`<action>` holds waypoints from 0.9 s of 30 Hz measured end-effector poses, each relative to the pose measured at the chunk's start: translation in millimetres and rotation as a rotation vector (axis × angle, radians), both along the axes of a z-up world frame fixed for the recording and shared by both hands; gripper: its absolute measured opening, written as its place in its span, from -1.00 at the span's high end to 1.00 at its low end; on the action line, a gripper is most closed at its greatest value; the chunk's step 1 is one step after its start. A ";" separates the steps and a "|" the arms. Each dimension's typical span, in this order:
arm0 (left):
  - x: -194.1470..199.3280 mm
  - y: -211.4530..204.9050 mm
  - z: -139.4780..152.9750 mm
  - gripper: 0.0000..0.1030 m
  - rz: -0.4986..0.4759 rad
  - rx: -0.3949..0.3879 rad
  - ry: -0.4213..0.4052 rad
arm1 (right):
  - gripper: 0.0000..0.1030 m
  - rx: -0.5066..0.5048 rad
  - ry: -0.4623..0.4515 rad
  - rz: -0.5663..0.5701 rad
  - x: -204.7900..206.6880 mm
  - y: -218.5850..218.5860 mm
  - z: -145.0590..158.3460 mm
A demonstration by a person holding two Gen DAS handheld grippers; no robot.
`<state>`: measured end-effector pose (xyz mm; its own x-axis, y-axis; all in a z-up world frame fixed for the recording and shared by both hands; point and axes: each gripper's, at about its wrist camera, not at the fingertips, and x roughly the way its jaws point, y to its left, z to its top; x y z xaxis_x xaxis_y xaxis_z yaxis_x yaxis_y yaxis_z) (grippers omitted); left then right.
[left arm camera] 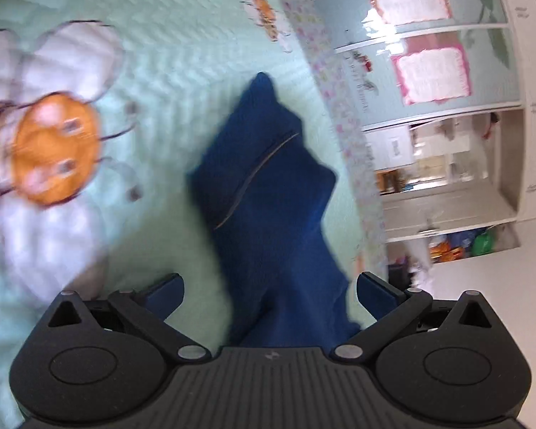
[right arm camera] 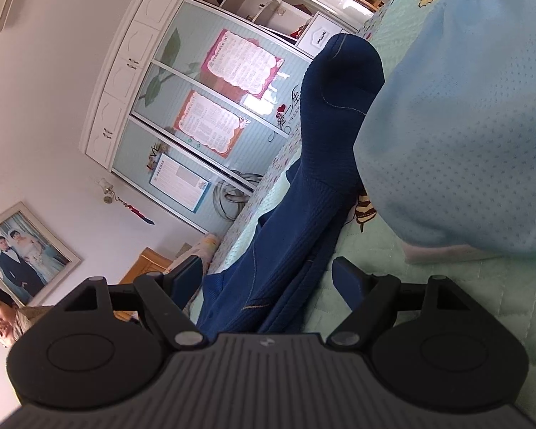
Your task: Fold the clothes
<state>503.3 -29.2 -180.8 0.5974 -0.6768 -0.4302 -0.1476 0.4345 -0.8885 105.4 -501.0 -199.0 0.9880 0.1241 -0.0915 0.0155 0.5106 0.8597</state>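
**Blue garment bunched on the green quilt, both grippers spread wide**

Dark blue garment lying on the mint-green quilt, close to the quilt's flowered edge, bunched into a long uneven ridge rather than a flat stack. Running from under the left gripper outward across the quilt, tan stitching showing along one seam. Seen from the right wrist as a humped, rumpled length, rounded end farthest out, pale blue dotted garment just beside it and partly overlapping the view. Large orange-and-white flower print on the quilt well apart on the far side from the flowered edge.

Left gripper: fingers spread apart, nothing pinched, cloth passing beneath the gap. Right gripper: likewise spread, blue cloth lying between and below the fingers, not clamped. Left view blurred, so fine detail of the folds not readable.

Fits either a garment about to be picked up for laying out, or one just let go partway through folding; not settled by these views.

For any grasp here, judged best: pinch a single edge or seam, not the whole hump; take matching corners in both grippers; keep clear of the pale blue garment so only one piece lifts; pull taut over the quilt before creasing.
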 end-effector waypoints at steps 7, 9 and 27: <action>55.6 -33.3 -0.5 -0.95 0.009 0.012 -0.048 | -0.57 0.009 -0.013 -0.001 3.1 -2.4 -3.9; 67.2 -38.2 8.2 -0.65 0.030 0.101 -0.075 | -0.57 0.013 -0.018 -0.001 3.6 -3.3 -5.3; 45.6 10.0 132.5 0.36 0.249 0.843 -0.335 | -0.57 0.029 -0.043 -0.001 15.4 -8.7 -15.6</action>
